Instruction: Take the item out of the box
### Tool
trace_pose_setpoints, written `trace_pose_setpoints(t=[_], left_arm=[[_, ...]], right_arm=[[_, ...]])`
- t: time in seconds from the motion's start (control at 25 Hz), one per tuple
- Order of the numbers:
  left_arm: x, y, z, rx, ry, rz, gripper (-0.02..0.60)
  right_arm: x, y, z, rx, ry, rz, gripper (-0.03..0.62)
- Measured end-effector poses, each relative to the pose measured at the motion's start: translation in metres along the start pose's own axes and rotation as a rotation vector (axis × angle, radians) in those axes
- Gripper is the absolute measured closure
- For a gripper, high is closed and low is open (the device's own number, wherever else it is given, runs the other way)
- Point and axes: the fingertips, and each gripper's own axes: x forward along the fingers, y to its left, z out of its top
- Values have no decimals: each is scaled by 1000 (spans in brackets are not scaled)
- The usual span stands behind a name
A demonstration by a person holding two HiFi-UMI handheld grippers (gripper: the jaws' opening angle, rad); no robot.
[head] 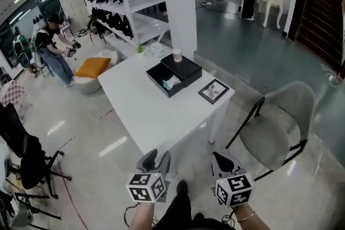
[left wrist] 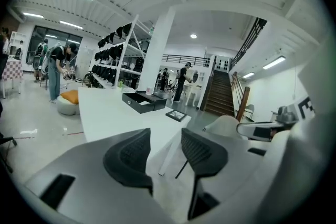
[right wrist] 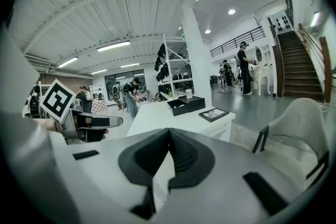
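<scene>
**So, box not reached yet**

Both grippers hang short of the white table (head: 153, 116). The left gripper (head: 156, 158) has its jaws spread with nothing between them, and the right gripper (head: 222, 161) has its jaws pressed together, also empty. I'd come in over the open black box (head: 159, 86) at the table's far end and pinch gently. The item (head: 171, 82) inside looks pale, crumpled and soft.
</scene>
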Motion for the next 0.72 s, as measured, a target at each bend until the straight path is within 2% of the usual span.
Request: trace_pose_setpoints(t=[0.44, 0.72], left_arm=[[97, 70, 48, 1, 20, -33, 420], [138, 103, 72, 4, 29, -62, 420]], right_arm=[[112, -19, 32, 18, 36, -41, 594], [162, -23, 46, 29, 54, -73, 594]])
